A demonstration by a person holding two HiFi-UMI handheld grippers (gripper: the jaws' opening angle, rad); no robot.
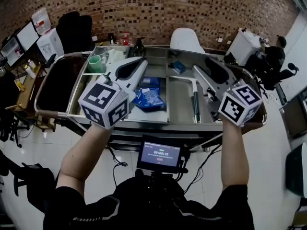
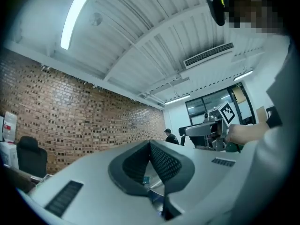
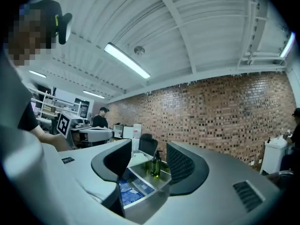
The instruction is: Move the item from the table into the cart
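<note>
Surface: our steel cart (image 1: 181,105) holds packets (image 1: 149,97).
Room: brick wall (image 1: 158,8), white floor (image 1: 271,169).
Tools: left tool (image 2: 150,144) pressed together; right tool (image 3: 149,153) spread, empty.

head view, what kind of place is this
Probably an office or lab workroom: a brick wall, computer monitors, an office chair, and a stainless steel cart in front.

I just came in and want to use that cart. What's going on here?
A person holds two grippers level over the steel cart. The left gripper is shut and empty; the right gripper is open and empty. In the cart's middle compartment lie blue packets, with a green cup farther left.
</note>
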